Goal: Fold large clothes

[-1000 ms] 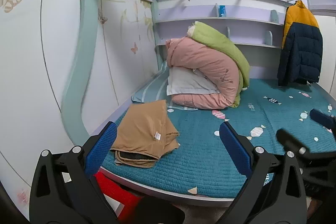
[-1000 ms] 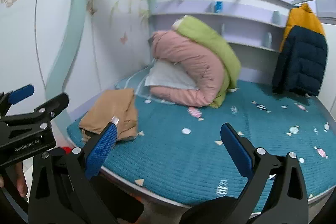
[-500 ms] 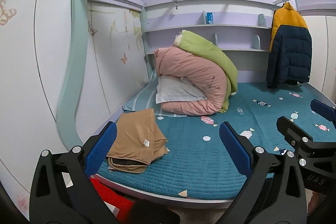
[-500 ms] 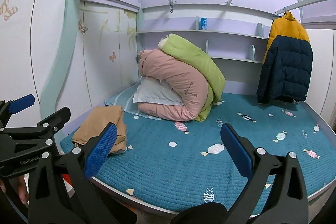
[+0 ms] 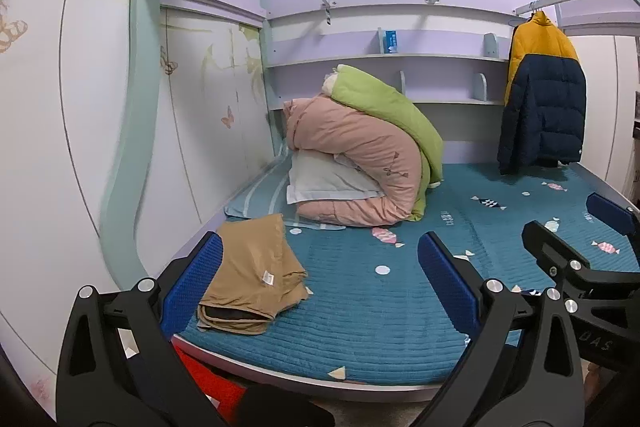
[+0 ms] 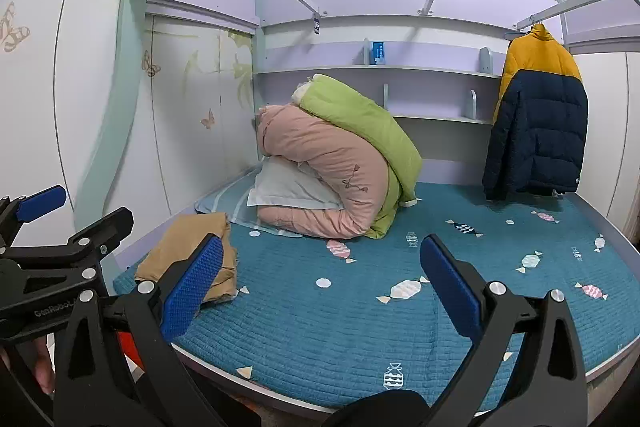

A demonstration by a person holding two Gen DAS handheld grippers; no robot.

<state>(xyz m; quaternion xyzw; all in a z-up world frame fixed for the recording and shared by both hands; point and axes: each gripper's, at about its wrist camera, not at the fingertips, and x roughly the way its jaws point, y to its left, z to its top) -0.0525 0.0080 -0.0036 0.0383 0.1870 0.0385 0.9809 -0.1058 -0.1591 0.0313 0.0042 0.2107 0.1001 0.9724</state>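
My left tongs (image 5: 320,281) and right tongs (image 6: 322,283) gape empty; "GenRoboL" marks the left, "DAS" the right; folded trousers (image 5: 252,279) lie on the bed (image 5: 360,327).

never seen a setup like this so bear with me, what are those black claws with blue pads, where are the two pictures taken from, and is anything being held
No robot arm here: a person holds a hand-held two-finger gripper in each hand, with a fisheye camera on each looking forward along its fingers. One picture is from the left gripper, the other from the right gripper. Each camera also catches the other tool at its edge.

Both face a bed with a quilted teal mattress cover. On its near left corner lies a folded tan garment. Further back are a rolled pink duvet with a green duvet on top and a pale pillow tucked in. A yellow and navy puffer jacket hangs at the right.

Nothing is held: both grippers are open above the bed's near edge.
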